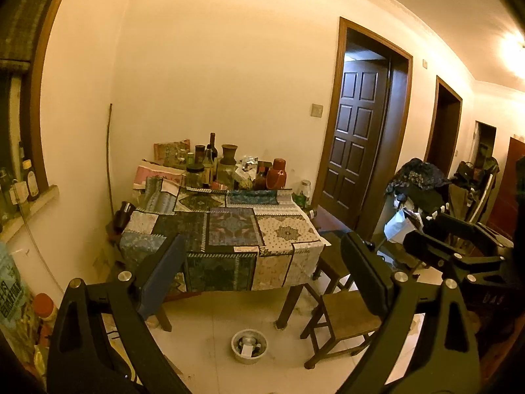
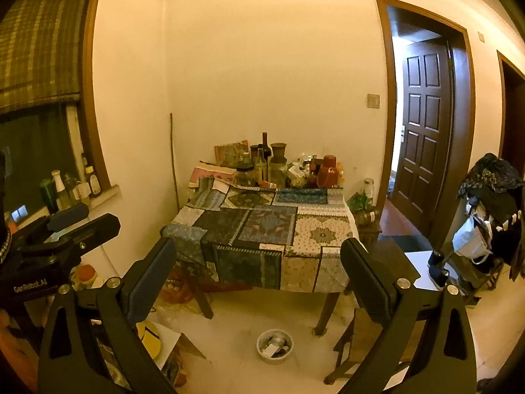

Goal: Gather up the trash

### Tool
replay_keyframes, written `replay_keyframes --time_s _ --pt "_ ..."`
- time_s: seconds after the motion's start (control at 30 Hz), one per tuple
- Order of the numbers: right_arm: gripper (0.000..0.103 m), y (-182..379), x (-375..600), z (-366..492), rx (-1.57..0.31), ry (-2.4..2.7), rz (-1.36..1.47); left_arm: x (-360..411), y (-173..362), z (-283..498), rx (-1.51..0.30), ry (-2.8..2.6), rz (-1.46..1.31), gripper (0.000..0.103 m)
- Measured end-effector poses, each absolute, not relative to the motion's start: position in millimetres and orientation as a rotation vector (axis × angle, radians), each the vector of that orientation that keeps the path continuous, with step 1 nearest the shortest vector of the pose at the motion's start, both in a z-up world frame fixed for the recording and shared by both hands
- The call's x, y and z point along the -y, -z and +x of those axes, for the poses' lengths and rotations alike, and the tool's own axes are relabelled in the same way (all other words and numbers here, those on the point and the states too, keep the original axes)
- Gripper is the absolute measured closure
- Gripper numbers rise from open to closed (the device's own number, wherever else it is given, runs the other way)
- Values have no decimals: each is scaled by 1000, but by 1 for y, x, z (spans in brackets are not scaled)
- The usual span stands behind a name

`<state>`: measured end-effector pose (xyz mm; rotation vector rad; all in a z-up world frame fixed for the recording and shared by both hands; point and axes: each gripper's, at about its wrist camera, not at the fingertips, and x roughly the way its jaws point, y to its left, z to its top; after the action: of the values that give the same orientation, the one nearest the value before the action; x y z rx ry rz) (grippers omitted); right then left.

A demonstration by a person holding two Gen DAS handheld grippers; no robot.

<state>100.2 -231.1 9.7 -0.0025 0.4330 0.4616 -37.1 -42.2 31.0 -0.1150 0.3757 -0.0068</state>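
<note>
Facing a cloth-covered tabletop (image 1: 288,229) from across the room, I hold both tools level and well back. The left gripper (image 1: 265,275) is spread wide with nothing between its fingers, and the right gripper (image 2: 259,279) likewise, which I judge suits a survey before reaching. A small bin (image 1: 249,346) sits on the floor just in front of the table legs, already holding scraps, among them what looks like a white slip. Bottles and jars (image 1: 226,167) crowd the tabletop's far edge against the wall; the near half is bare cloth. Whether loose trash remains elsewhere, I cannot tell from here. A stool (image 1: 347,321) stands beside the bin.
</note>
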Motion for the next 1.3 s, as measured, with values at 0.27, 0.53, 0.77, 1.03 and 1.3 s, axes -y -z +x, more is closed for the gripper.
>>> replay_keyframes --time_s 0.27,0.53,0.77,1.03,1.3 --pt "3 -11 233 100 -439 -458 -5 45 -30 -36 -385 17 -120 7" --pt "3 -14 237 102 -447 -452 3 44 -30 -33 -390 26 -124 7" --pt "3 -14 237 103 -448 -453 4 46 -31 -33 -390 27 -126 7" --pt "3 -15 238 102 -448 -455 6 50 -32 -33 -389 35 -122 6" --pt "3 -15 238 102 -448 -454 3 51 -31 -34 -389 40 -120 6"
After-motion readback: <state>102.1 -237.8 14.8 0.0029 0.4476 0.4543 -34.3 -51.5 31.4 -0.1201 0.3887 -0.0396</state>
